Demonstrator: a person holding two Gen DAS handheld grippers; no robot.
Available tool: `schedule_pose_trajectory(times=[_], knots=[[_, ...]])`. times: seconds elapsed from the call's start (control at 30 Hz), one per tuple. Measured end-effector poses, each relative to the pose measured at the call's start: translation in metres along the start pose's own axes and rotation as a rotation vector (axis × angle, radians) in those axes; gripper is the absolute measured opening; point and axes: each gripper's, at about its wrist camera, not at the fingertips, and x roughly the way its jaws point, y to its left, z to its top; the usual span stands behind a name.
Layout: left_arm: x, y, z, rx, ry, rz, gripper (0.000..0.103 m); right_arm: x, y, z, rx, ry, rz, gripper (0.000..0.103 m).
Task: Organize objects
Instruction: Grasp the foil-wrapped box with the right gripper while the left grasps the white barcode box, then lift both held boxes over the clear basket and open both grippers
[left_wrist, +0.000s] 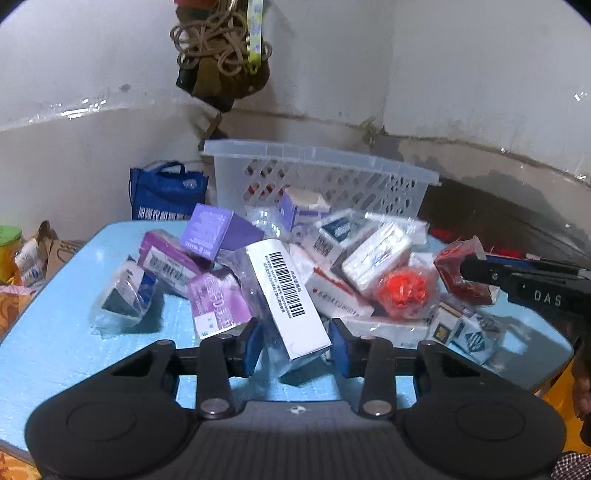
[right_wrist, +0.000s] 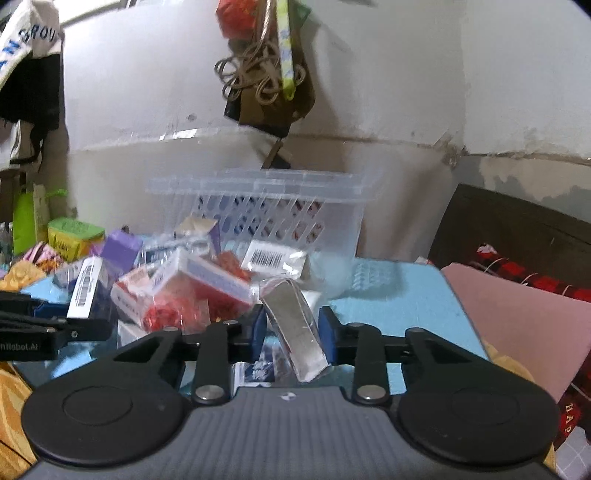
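Observation:
A pile of small wrapped boxes lies on a light blue table (left_wrist: 55, 332). My left gripper (left_wrist: 295, 341) has its jaws around a long white barcode box (left_wrist: 288, 295) in clear wrap; the pads look close to its sides. My right gripper (right_wrist: 291, 332) has its jaws around a silver box (right_wrist: 295, 325) in clear wrap, tilted, above the table (right_wrist: 388, 295). A clear plastic basket (left_wrist: 317, 177) stands behind the pile and also shows in the right wrist view (right_wrist: 258, 206). The right gripper's finger shows in the left wrist view (left_wrist: 517, 284).
Purple boxes (left_wrist: 218, 229), a red crumpled pack (left_wrist: 406, 288) and a red box (left_wrist: 465, 269) lie in the pile. A blue bag (left_wrist: 166, 195) stands behind the table's left. Ropes hang on the wall (left_wrist: 218, 48). A pink sheet (right_wrist: 517, 317) lies right of the table.

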Motion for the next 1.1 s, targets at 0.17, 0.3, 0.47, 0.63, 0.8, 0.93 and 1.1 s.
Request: schedule_pose_trajectory(times=[0.17, 0.3, 0.47, 0.63, 0.8, 0.93, 1.1], knots=[[-0.017, -0.001, 0.008, 0.012, -0.076, -0.001, 0.043, -0.01, -0.005, 0.011, 0.039, -0.048, 0.002, 0.033], [-0.021, 0.003, 0.037, 0.025, -0.125, -0.016, 0.043, -0.016, -0.01, 0.037, 0.061, -0.104, 0.016, 0.033], [0.0, 0.004, 0.121, 0.08, -0.216, -0.044, 0.043, 0.005, -0.008, 0.099, 0.03, -0.196, 0.024, 0.033], [0.076, 0.004, 0.19, 0.108, -0.126, -0.008, 0.043, 0.076, -0.014, 0.131, -0.002, -0.144, 0.02, 0.033], [0.127, 0.011, 0.196, 0.108, -0.029, -0.017, 0.072, 0.11, -0.01, 0.128, -0.053, -0.092, 0.015, 0.045], [0.127, 0.019, 0.189, 0.07, -0.043, 0.01, 0.088, 0.104, -0.01, 0.125, -0.049, -0.122, 0.009, 0.08], [0.061, 0.031, 0.148, 0.121, -0.1, 0.041, 0.088, 0.041, -0.017, 0.08, -0.012, -0.179, 0.018, 0.103]])
